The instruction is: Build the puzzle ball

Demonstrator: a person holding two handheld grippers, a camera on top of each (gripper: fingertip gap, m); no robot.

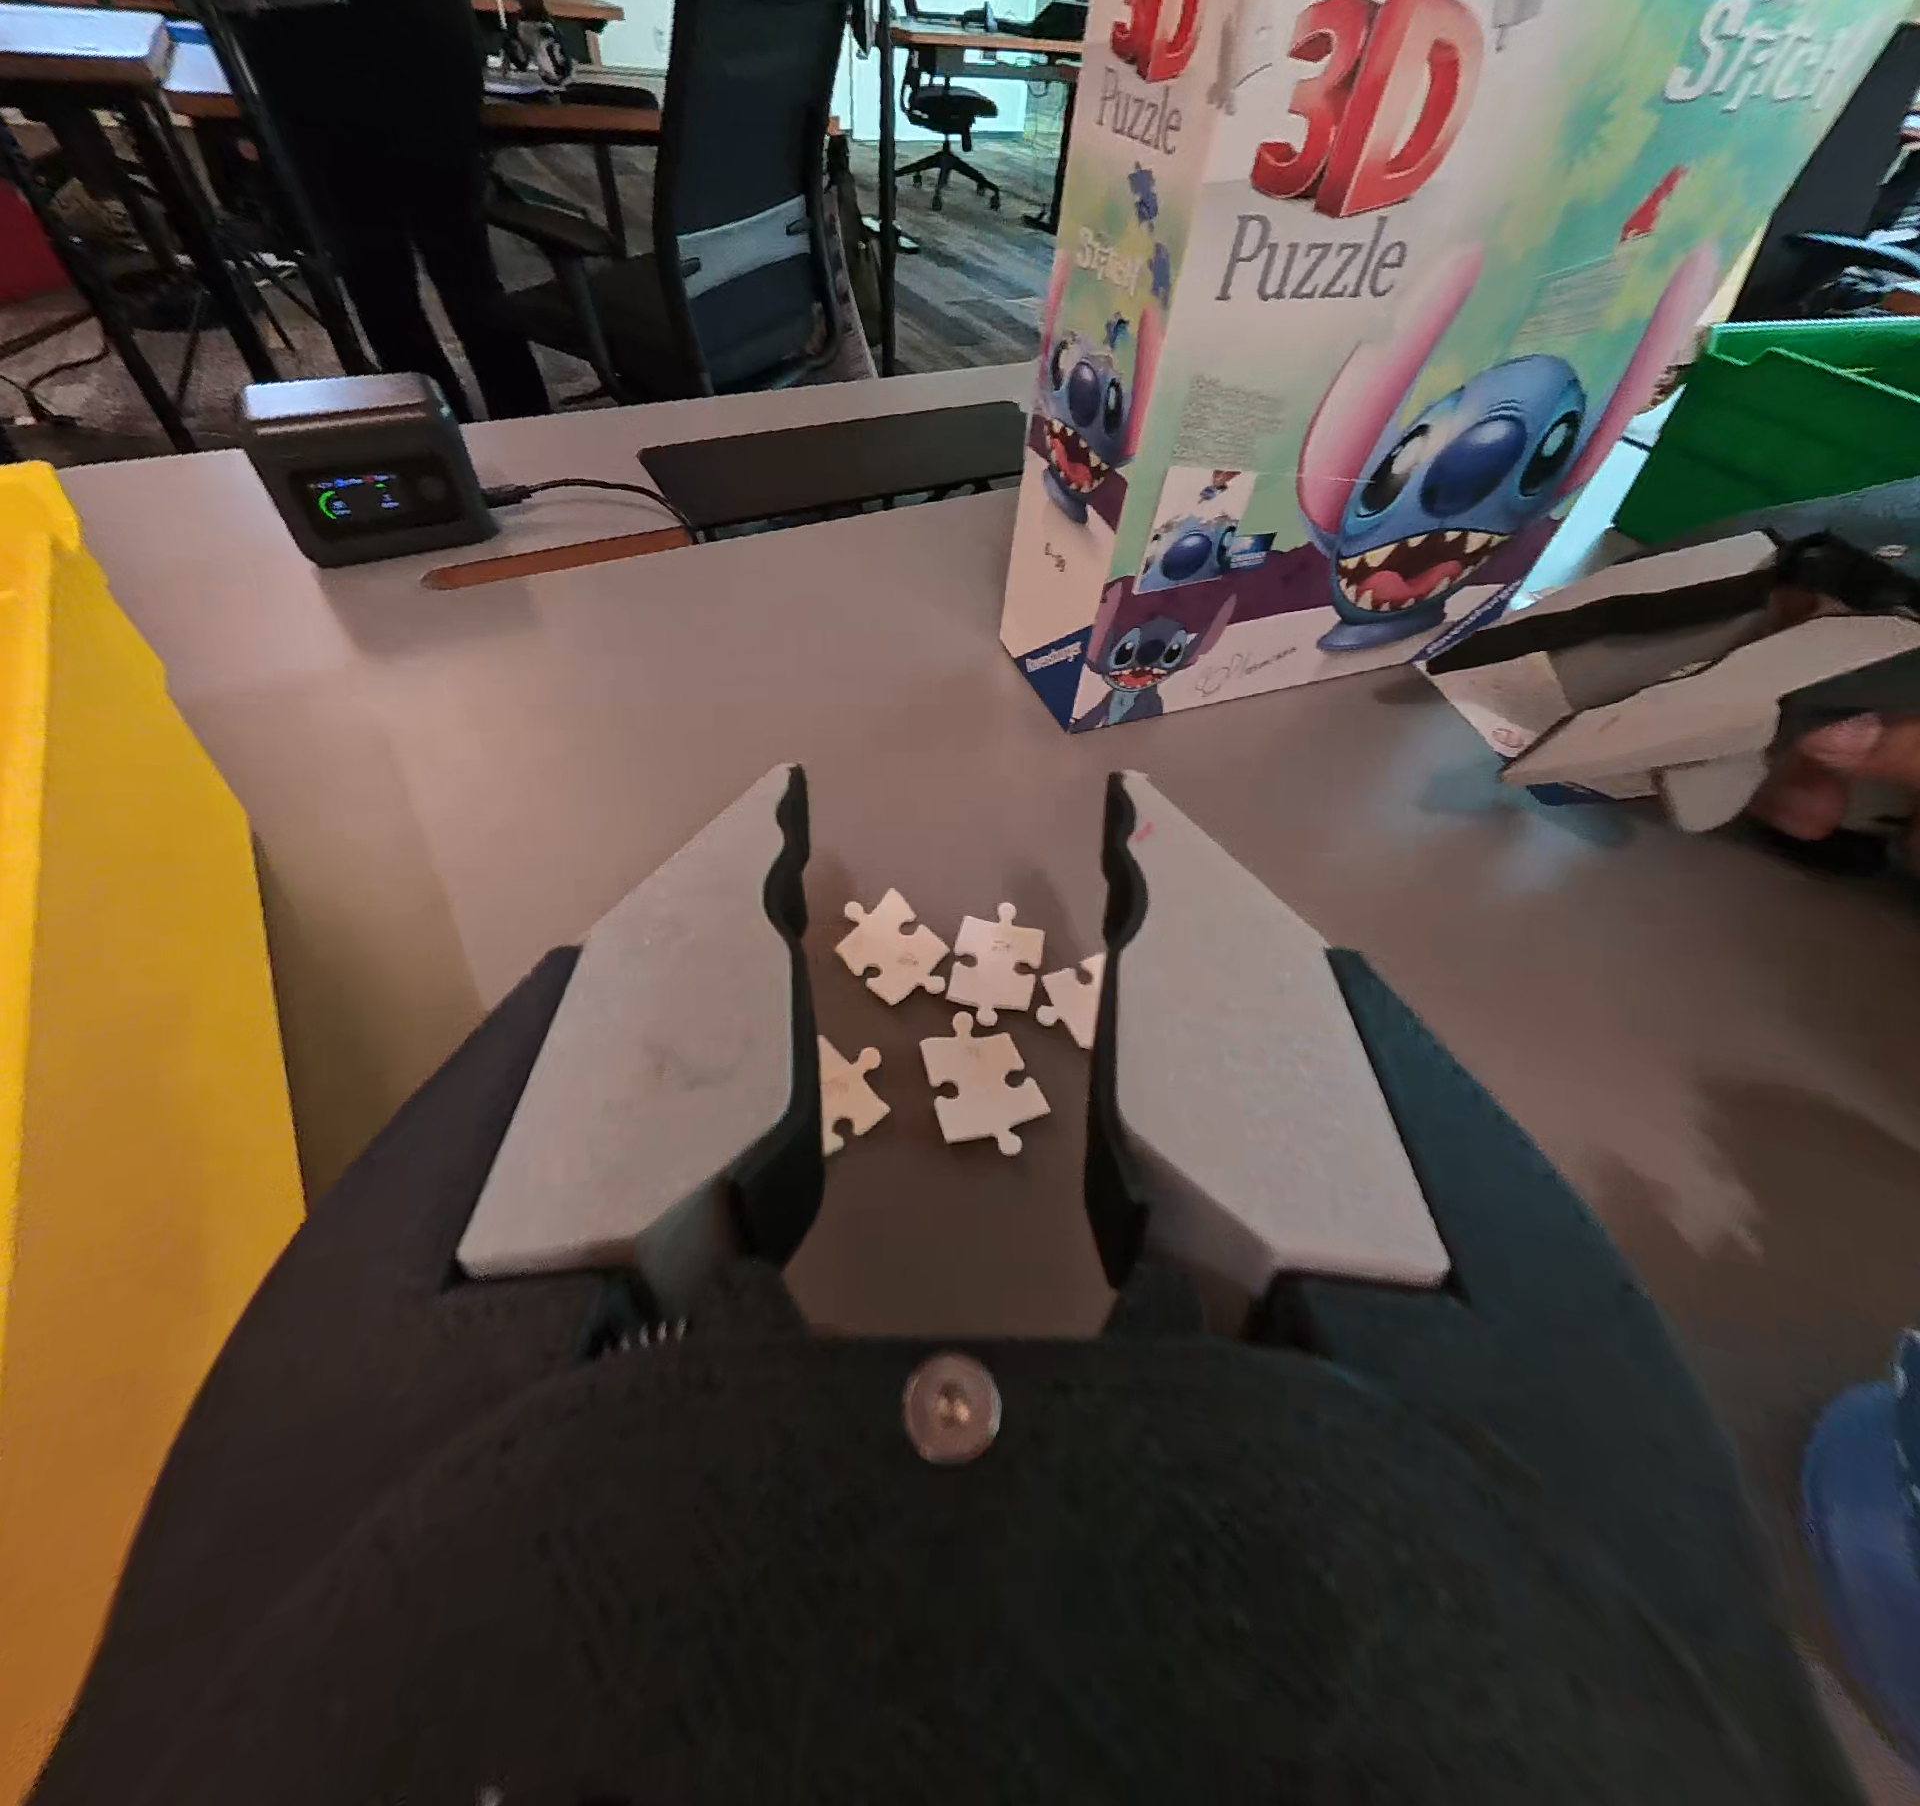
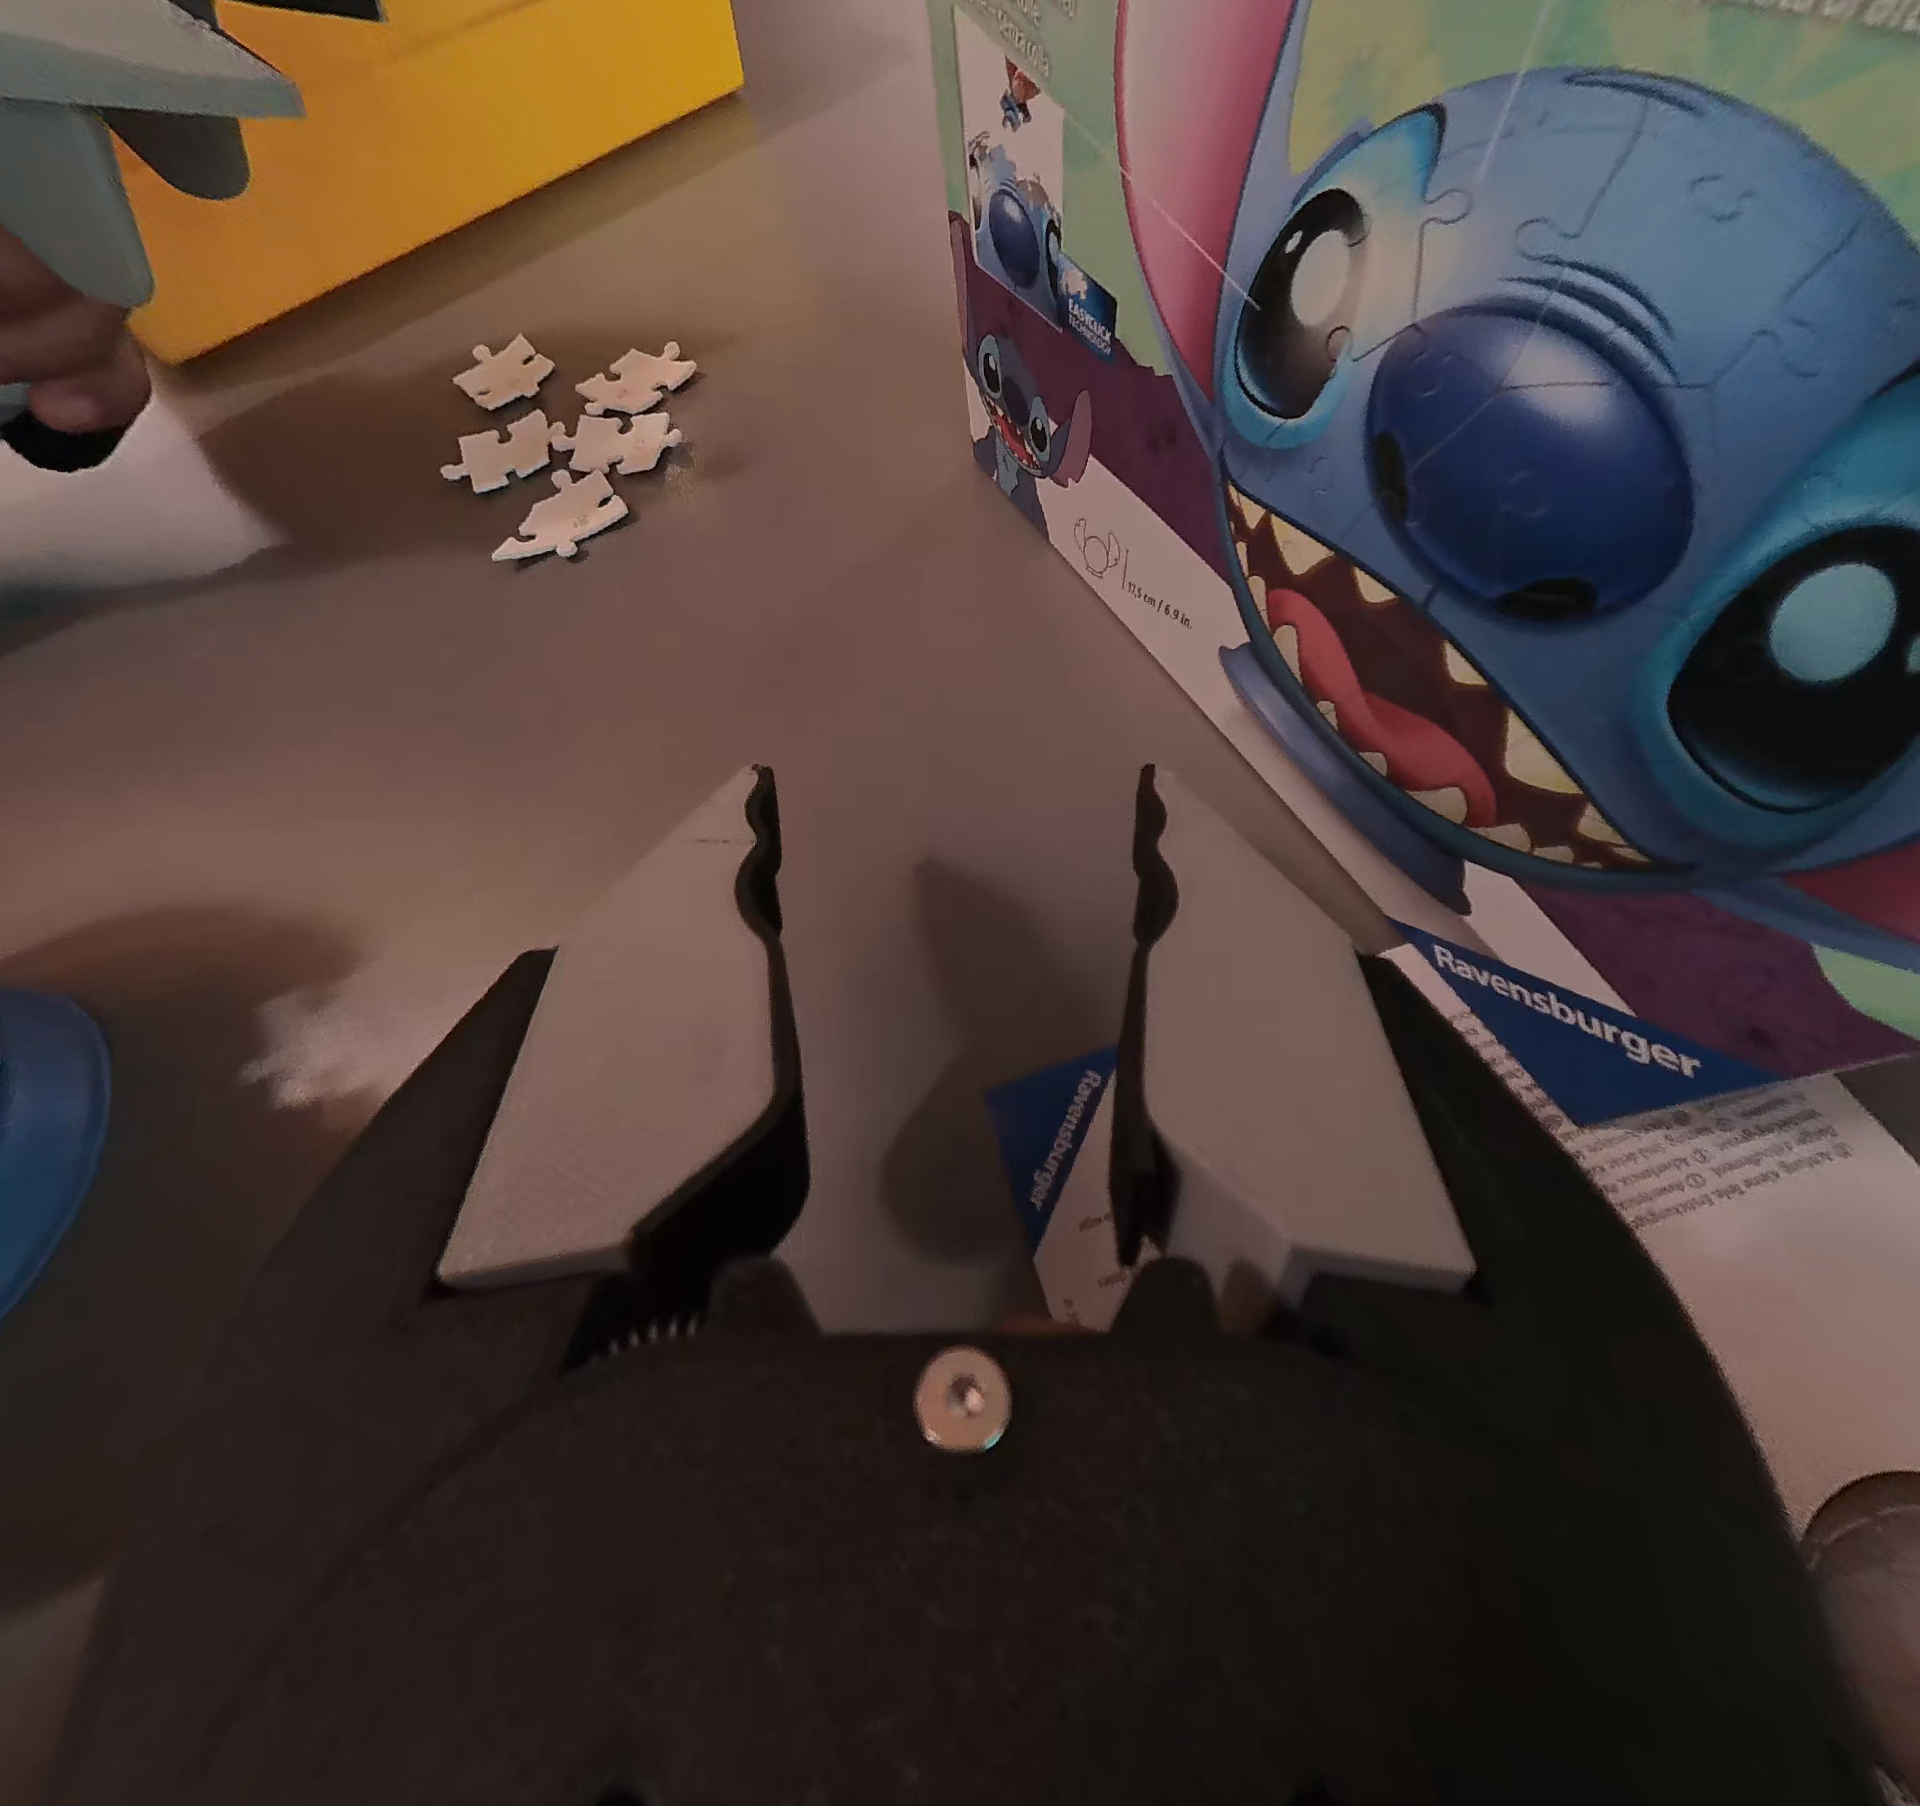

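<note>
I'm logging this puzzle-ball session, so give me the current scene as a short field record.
puzzle pieces: five, white side up, loose cluster on the grey table
left gripper: open, above the pieces, holding nothing
right gripper: open, empty, near the box base
puzzle box: upright behind the pieces
yellow bin: left of the pieces

Left wrist view: close above 5 white puzzle pieces (image 1: 940, 1013), facing the puzzle box (image 1: 1403, 322). Right wrist view: low beside that box, pieces farther off. Both share pieces, box, grey table (image 1: 644, 717).
</note>
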